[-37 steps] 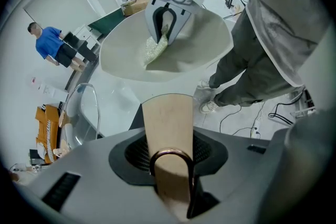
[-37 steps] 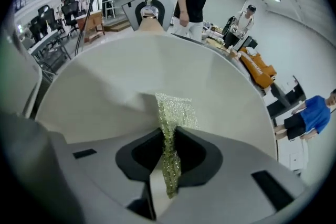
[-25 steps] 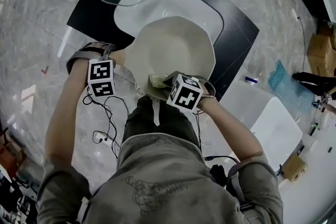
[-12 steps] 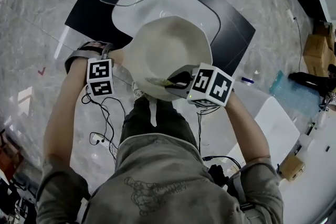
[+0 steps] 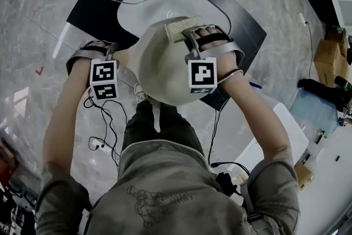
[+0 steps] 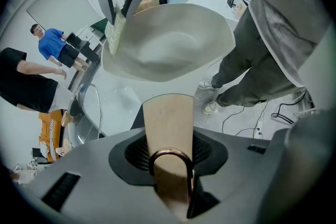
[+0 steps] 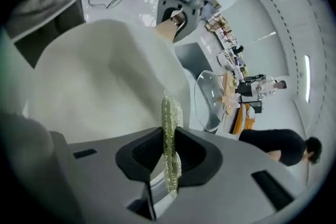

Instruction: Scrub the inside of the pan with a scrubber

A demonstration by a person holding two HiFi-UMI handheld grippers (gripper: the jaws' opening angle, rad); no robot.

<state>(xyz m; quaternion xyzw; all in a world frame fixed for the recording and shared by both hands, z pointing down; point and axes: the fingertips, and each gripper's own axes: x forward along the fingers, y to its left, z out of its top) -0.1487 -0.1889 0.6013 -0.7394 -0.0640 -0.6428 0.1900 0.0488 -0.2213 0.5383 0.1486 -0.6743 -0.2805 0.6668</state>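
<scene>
From the head view, both forearms reach out in front of the body. The left gripper [image 5: 114,59] points steeply down beside the cream pan [image 5: 159,63], which is held above a dark mat [image 5: 245,27]. The right gripper [image 5: 192,37] is raised over the pan's far rim with the scrubber [image 5: 183,28] lying broadside there.

In the left gripper view, the jaws clamp the pan's tan handle [image 6: 168,123], which runs straight out along them to the tilted bowl.

In the right gripper view, the jaws pinch the scrubber edge-on, its length standing out along them toward the pan.
</scene>
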